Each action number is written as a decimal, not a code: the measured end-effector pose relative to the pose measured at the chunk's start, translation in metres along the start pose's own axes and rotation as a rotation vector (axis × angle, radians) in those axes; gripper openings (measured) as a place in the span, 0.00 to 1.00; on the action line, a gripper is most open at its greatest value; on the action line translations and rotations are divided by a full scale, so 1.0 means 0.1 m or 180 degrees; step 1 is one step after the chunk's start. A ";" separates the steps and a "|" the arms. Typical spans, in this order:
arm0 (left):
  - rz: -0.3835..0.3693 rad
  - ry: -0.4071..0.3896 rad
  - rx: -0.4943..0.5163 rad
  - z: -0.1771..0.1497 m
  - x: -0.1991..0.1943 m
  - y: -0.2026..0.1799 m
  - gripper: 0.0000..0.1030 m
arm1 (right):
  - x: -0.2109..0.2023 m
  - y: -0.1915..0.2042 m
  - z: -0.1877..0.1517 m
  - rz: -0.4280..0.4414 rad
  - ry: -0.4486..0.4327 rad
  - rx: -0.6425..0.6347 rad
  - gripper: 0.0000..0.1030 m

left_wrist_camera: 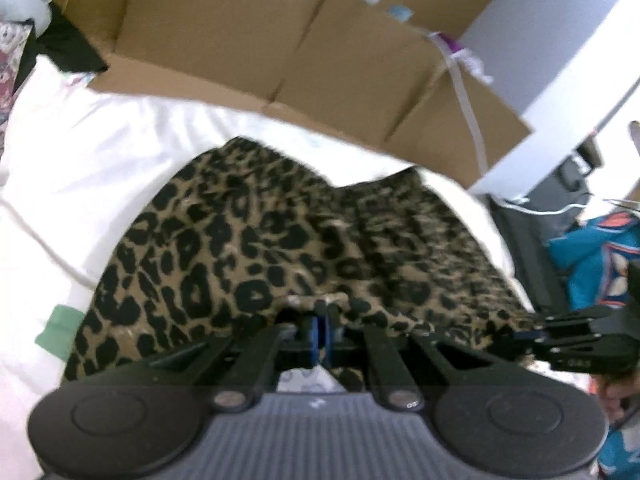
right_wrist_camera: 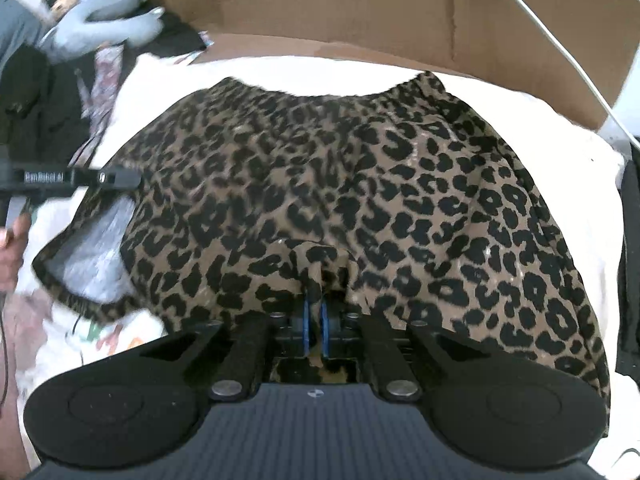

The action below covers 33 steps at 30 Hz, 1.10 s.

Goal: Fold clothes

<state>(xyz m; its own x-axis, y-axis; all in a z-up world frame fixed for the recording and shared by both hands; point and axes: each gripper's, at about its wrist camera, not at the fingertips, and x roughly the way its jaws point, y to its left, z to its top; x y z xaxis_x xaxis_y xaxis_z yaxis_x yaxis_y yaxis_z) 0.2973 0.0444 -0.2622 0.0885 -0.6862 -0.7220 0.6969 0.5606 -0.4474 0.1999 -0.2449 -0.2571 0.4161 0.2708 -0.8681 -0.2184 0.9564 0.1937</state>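
A leopard-print garment [left_wrist_camera: 256, 240] lies spread over a white sheet [left_wrist_camera: 80, 160], its far hem near the cardboard. My left gripper [left_wrist_camera: 321, 312] is shut on the garment's near edge, cloth bunched between its blue pads. In the right wrist view the same garment [right_wrist_camera: 360, 184] fills the middle, and my right gripper [right_wrist_camera: 316, 280] is shut on another part of the near edge. The right gripper [left_wrist_camera: 520, 336] shows at the right of the left wrist view, pinching the cloth. The left gripper [right_wrist_camera: 136, 178] enters from the left of the right wrist view, holding a lifted corner.
Flattened cardboard [left_wrist_camera: 280, 52] stands behind the sheet. Dark clothes and a grey plush toy [right_wrist_camera: 100, 12] lie at the far left. A teal patterned cloth [left_wrist_camera: 600, 264] hangs at the right. A white cable [right_wrist_camera: 580, 76] runs across the cardboard. A hand [right_wrist_camera: 10, 248] shows at the left edge.
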 end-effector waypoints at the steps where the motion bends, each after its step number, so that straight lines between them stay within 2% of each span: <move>1: 0.0044 0.0014 -0.0022 0.00 0.02 0.00 0.10 | 0.03 -0.03 0.03 0.0001 -0.0017 0.0063 0.11; 2: 0.0082 0.0016 -0.0039 0.00 0.02 0.00 0.12 | 0.04 -0.06 0.04 -0.0004 -0.0038 0.0114 0.16; 4: 0.0135 0.0002 0.0017 -0.02 -0.02 -0.03 0.28 | 0.00 -0.08 0.05 -0.0006 -0.0102 0.0176 0.30; 6: 0.0161 -0.0011 0.0082 -0.06 -0.10 -0.07 0.34 | -0.06 -0.08 0.04 0.0006 -0.0157 0.0168 0.37; 9: 0.0147 -0.0019 0.0114 -0.12 -0.23 -0.13 0.37 | -0.19 -0.08 -0.03 0.0014 -0.0230 0.0178 0.42; 15: 0.0072 -0.0088 0.0188 -0.30 -0.48 -0.33 0.47 | -0.43 -0.07 -0.23 0.0112 -0.0321 0.0239 0.43; 20: -0.0047 -0.0070 0.0226 -0.50 -0.55 -0.48 0.48 | -0.49 -0.03 -0.46 0.0149 -0.0237 0.0236 0.45; 25: -0.0216 0.0090 0.0320 -0.66 -0.45 -0.58 0.47 | -0.47 0.00 -0.59 0.0190 -0.0224 0.0257 0.45; 28: -0.0324 0.0204 0.0238 -0.74 -0.33 -0.58 0.47 | -0.44 0.01 -0.60 0.0201 -0.0265 0.0271 0.45; 33: -0.0206 0.0285 0.0340 -0.84 -0.14 -0.62 0.47 | -0.40 0.03 -0.61 0.0219 -0.0332 0.0294 0.45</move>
<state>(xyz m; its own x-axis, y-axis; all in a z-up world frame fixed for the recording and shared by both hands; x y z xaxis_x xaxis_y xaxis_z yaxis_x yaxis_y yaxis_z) 0.1926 0.0579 -0.2689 -0.0195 -0.6725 -0.7398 0.7713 0.4607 -0.4391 0.1286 -0.2598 -0.2500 0.4935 0.3414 -0.7999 -0.1694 0.9399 0.2966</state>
